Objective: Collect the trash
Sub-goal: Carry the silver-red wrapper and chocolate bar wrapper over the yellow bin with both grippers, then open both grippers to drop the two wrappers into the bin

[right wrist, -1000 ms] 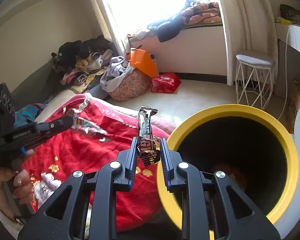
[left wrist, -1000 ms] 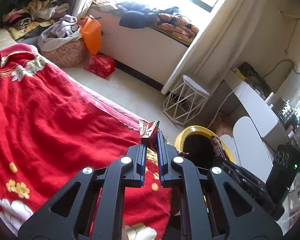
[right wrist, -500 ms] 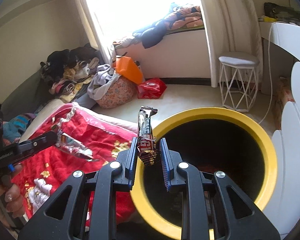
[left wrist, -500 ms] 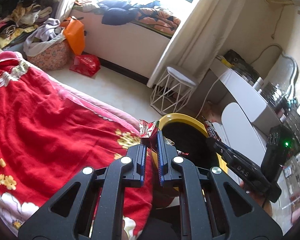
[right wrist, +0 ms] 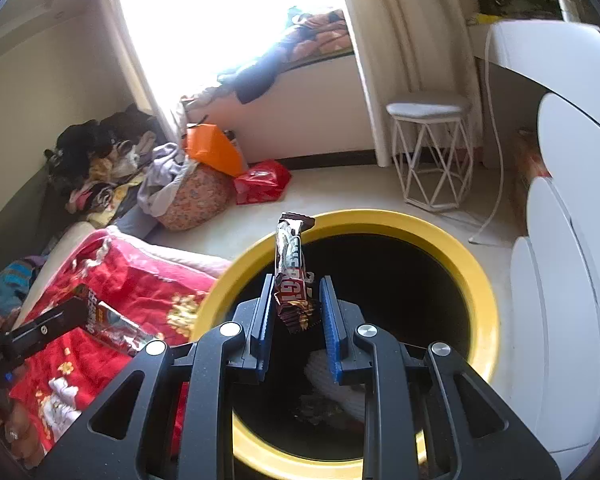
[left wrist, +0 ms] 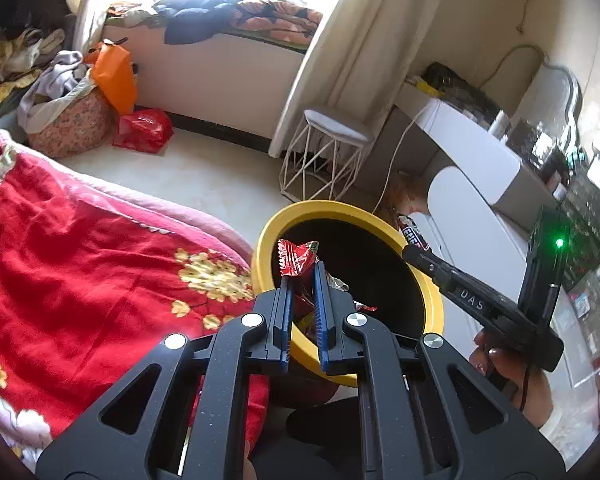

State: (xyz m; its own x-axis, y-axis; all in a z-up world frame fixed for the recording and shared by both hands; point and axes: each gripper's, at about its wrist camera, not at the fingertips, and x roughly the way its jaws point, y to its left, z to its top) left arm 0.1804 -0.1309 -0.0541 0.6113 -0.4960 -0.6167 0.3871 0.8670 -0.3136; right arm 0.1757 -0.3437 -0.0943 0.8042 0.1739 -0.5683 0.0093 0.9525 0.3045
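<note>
A yellow-rimmed bin (left wrist: 265, 236) with a dark inside stands beside the bed; it also shows in the right wrist view (right wrist: 478, 276). My left gripper (left wrist: 302, 276) is shut on a red snack wrapper (left wrist: 294, 260) and holds it over the bin's near rim. My right gripper (right wrist: 296, 292) holds a brown snack bar wrapper (right wrist: 290, 264) over the bin's mouth; its jaws stand a little wider than the wrapper, which still hangs between them. Trash lies at the bin's bottom (right wrist: 332, 384).
A red flowered blanket (left wrist: 80, 264) covers the bed at the left. A white wire stool (left wrist: 328, 160), a white desk (left wrist: 480, 152) and white cabinet (right wrist: 560, 280) stand at the right. Clothes, an orange bag (left wrist: 114, 76) and a red bag (left wrist: 142, 130) lie by the window.
Both grippers have moved from over the blanket to over the bin. The right gripper's jaws have widened slightly around the brown wrapper.
</note>
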